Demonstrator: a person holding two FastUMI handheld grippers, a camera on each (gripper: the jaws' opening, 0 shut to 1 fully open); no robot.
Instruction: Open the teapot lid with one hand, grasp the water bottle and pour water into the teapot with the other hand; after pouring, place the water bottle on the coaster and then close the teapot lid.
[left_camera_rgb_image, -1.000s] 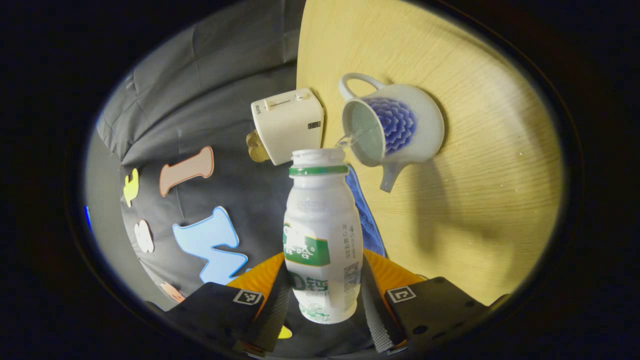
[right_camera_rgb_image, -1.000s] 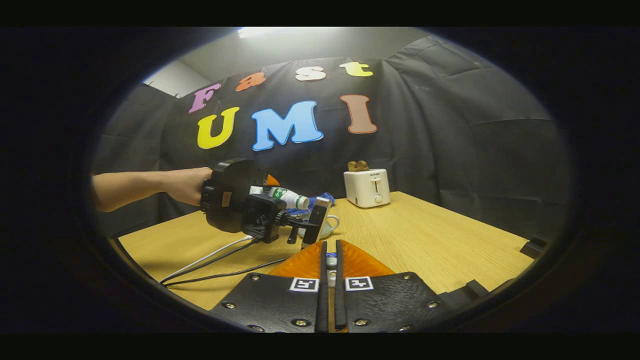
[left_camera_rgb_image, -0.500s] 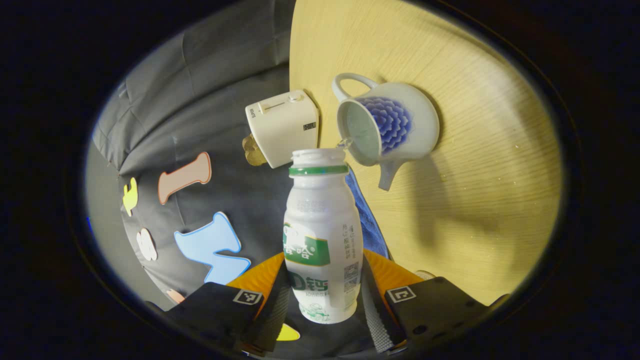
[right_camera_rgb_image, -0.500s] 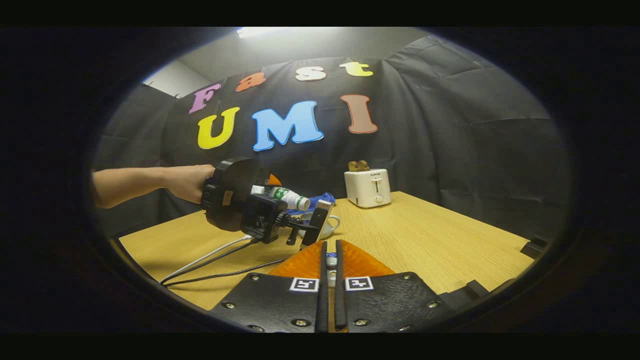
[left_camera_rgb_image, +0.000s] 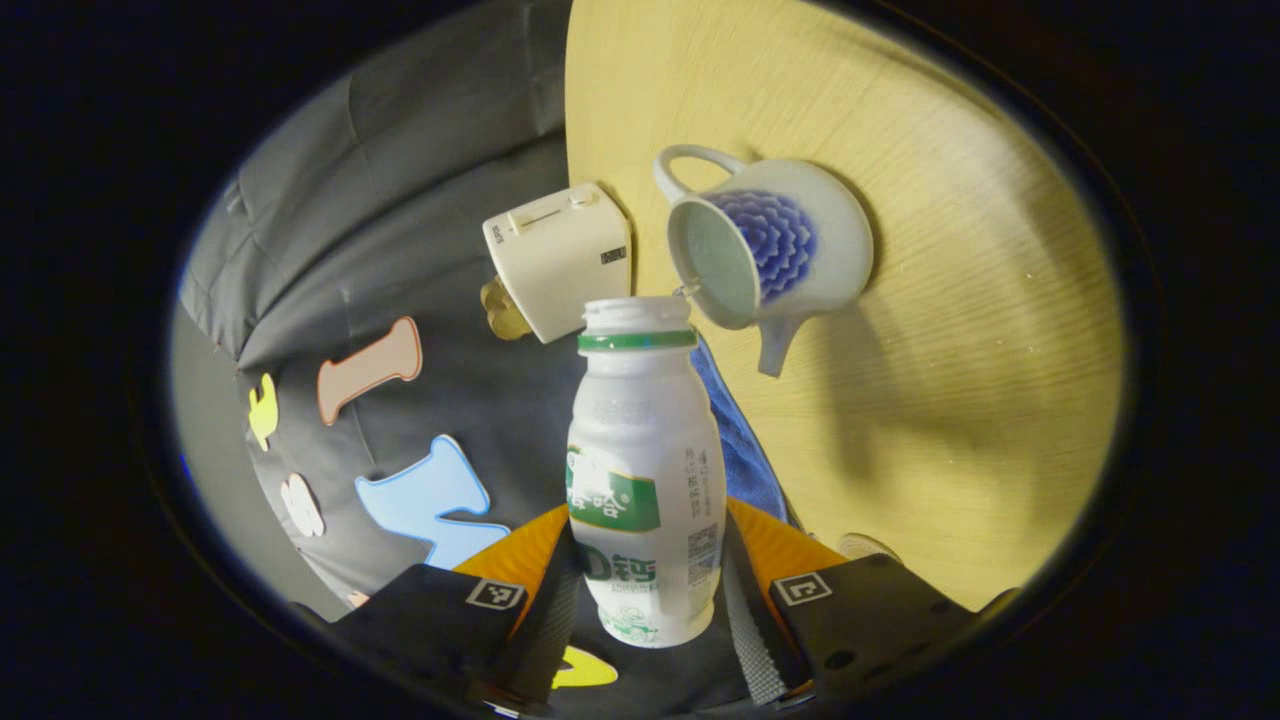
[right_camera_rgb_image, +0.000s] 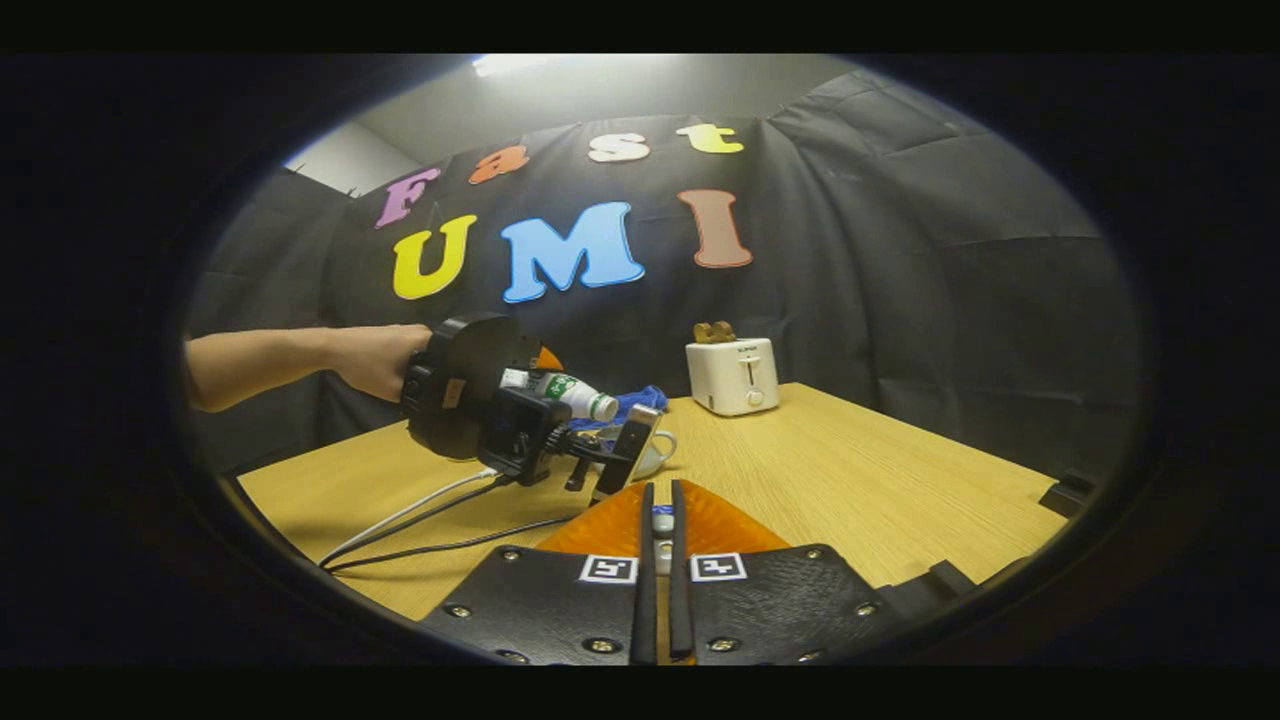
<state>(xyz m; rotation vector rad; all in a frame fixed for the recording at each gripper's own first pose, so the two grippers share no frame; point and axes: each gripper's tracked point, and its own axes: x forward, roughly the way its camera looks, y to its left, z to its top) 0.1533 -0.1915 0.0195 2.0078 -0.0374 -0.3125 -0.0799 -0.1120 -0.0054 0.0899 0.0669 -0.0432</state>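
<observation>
White plastic water bottle (left_camera_rgb_image: 645, 470) gripped by left gripper (left_camera_rgb_image: 648, 600) | neck points 12 o'clock; open white-and-blue ceramic teapot (left_camera_rgb_image: 765, 245) at 1 o'clock | right gripper (right_camera_rgb_image: 657, 520) clenched on something small, unidentifiable.

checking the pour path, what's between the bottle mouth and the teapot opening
In the left gripper view, nothing solid: the water bottle mouth sits just off the open teapot rim, with a small dribble of water in that short gap.
</observation>
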